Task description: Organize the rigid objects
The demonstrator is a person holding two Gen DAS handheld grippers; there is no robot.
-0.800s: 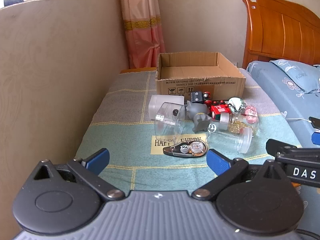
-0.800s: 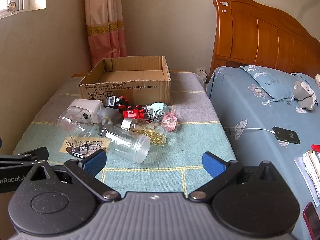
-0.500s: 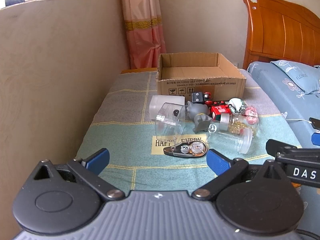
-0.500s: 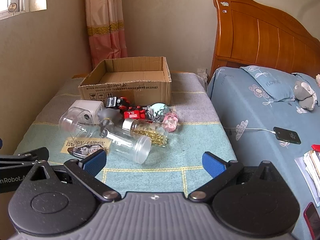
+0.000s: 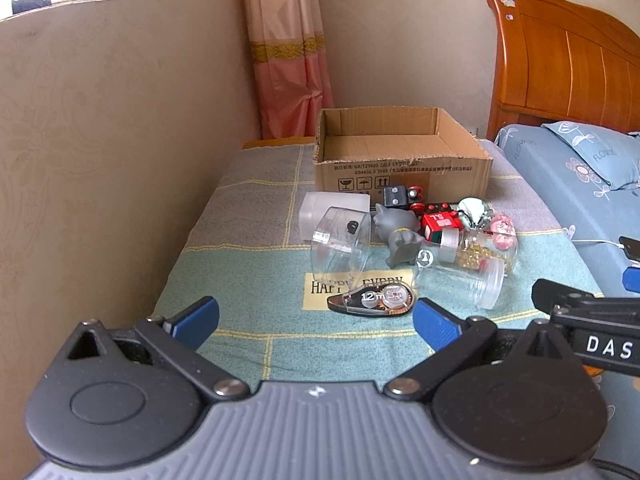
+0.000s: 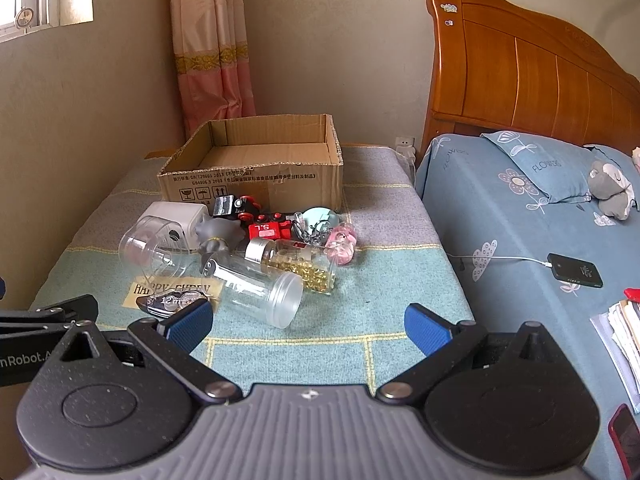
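An open cardboard box [image 5: 400, 168] stands empty at the back of the cloth-covered table; it also shows in the right wrist view [image 6: 256, 176]. In front of it lies a pile: a clear jar [image 5: 340, 246], a clear capped bottle [image 6: 256, 284], a bottle of yellow capsules [image 6: 296, 260], a grey toy animal [image 5: 400, 236], a red toy car [image 6: 266, 229], a white container [image 5: 332, 210], a pink trinket [image 6: 342, 242] and a correction tape [image 5: 374, 300]. My left gripper [image 5: 316, 320] and right gripper [image 6: 308, 324] are both open and empty, short of the pile.
A wall runs along the table's left side. A bed [image 6: 540, 216] with a wooden headboard [image 6: 532, 76] lies to the right, with a phone on a cable [image 6: 574, 270], a plush toy [image 6: 610, 188] and papers [image 6: 624, 328] on it. A pink curtain [image 5: 288, 52] hangs behind.
Both views have shifted very slightly forward and up. Nothing on the table has moved. Both grippers stay open.
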